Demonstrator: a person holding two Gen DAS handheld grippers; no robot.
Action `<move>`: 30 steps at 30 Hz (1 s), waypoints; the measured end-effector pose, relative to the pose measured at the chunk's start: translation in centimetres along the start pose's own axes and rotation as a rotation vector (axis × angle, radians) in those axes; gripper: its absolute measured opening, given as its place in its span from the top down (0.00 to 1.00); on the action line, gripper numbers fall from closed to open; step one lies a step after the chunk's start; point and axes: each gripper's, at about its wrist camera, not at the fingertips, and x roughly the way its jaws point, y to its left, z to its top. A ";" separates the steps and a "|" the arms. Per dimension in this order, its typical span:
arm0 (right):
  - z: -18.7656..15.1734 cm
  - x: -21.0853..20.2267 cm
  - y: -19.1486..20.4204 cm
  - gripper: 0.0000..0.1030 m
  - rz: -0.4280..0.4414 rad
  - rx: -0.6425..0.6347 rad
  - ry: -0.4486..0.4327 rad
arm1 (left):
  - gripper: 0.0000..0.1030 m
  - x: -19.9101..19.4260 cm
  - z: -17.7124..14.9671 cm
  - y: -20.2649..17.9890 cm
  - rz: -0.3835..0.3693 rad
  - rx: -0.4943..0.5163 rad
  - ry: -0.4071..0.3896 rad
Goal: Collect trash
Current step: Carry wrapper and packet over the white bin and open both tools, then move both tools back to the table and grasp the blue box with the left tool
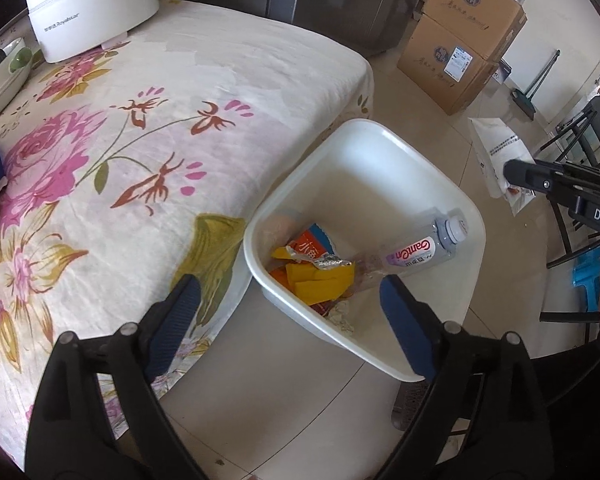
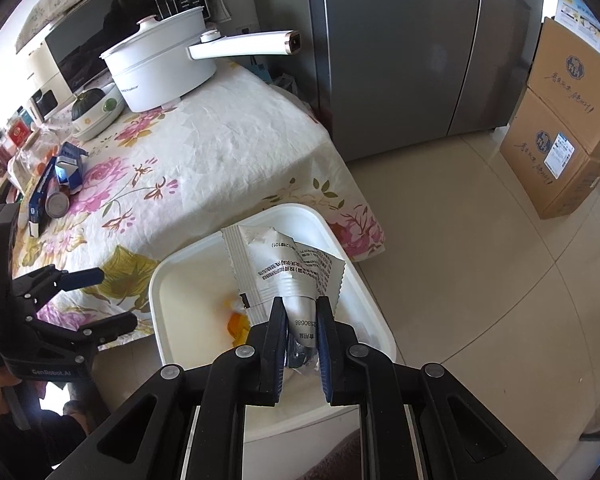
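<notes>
Left gripper [image 1: 290, 312] jaws wide apart, empty, above white bin [image 1: 384, 136]; right gripper [image 2: 302, 334] jaws clamped on white packet [image 2: 288, 276].

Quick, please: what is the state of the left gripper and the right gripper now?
Left gripper: open, holding nothing, above the white bin.
Right gripper: closed on a white and silver packet.

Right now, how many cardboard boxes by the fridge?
2. One cardboard box sits on the floor right of the fridge; the second box is stacked on top. More could be hidden past the frame edge.
</notes>
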 end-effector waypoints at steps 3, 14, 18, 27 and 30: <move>0.1 0.3 0.0 0.73 0.003 0.012 0.014 | 0.07 -0.3 -0.3 0.5 0.011 -0.009 -0.004; 0.7 0.3 0.5 0.29 0.036 0.074 0.012 | 0.04 -1.7 -0.8 2.5 0.042 -0.041 -0.022; 0.8 0.3 1.2 0.26 0.042 0.069 0.016 | 0.03 -2.3 -1.0 3.5 0.055 -0.061 -0.029; 2.2 0.2 4.1 0.21 0.078 0.061 -0.003 | 0.01 -5.4 -1.4 7.8 0.144 -0.144 -0.096; 2.9 0.3 5.5 0.21 0.093 0.047 -0.006 | 0.01 -6.6 -1.7 10.0 0.179 -0.185 -0.119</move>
